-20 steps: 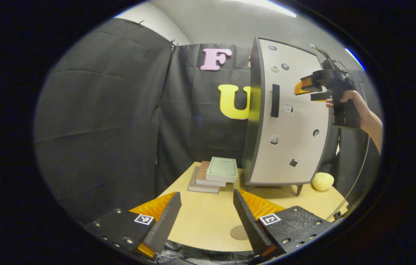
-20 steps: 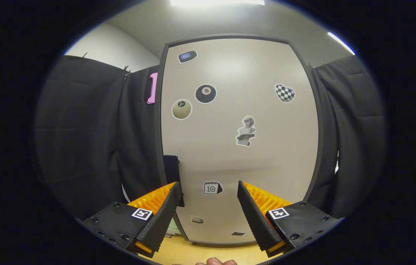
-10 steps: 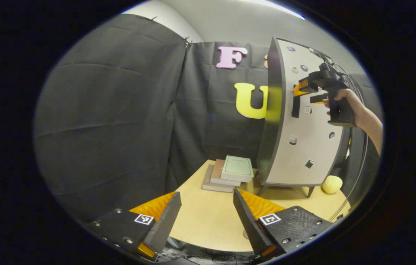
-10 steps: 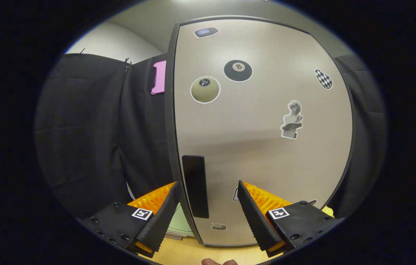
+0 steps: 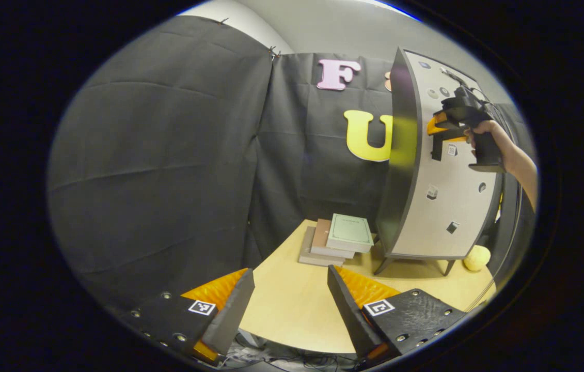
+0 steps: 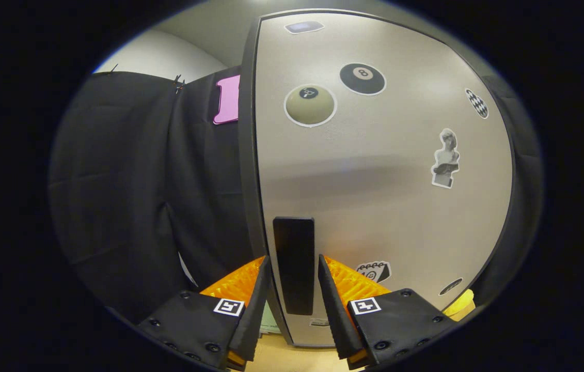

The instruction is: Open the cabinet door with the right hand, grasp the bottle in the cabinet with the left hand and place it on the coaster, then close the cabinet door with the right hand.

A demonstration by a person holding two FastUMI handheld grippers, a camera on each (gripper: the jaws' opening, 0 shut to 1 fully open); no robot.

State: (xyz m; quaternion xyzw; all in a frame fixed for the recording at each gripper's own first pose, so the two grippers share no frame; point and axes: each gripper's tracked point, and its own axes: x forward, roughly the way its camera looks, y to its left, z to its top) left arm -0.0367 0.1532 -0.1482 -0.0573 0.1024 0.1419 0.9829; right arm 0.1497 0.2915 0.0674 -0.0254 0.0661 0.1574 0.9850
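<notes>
My left gripper [image 5: 290,305] waits with jaws apart over the table's [image 5: 292,310] near edge. Far right, my right gripper [image 6: 293,299] brackets the cabinet door's [image 6: 374,181] handle [image 6: 295,258], contact unclear. Door shut; everything remains.

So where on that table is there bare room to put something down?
The pale wooden table is bare in front, between the left gripper and the stack of books. Farther back it's crowded: books, grey cabinet, yellow ball.
</notes>
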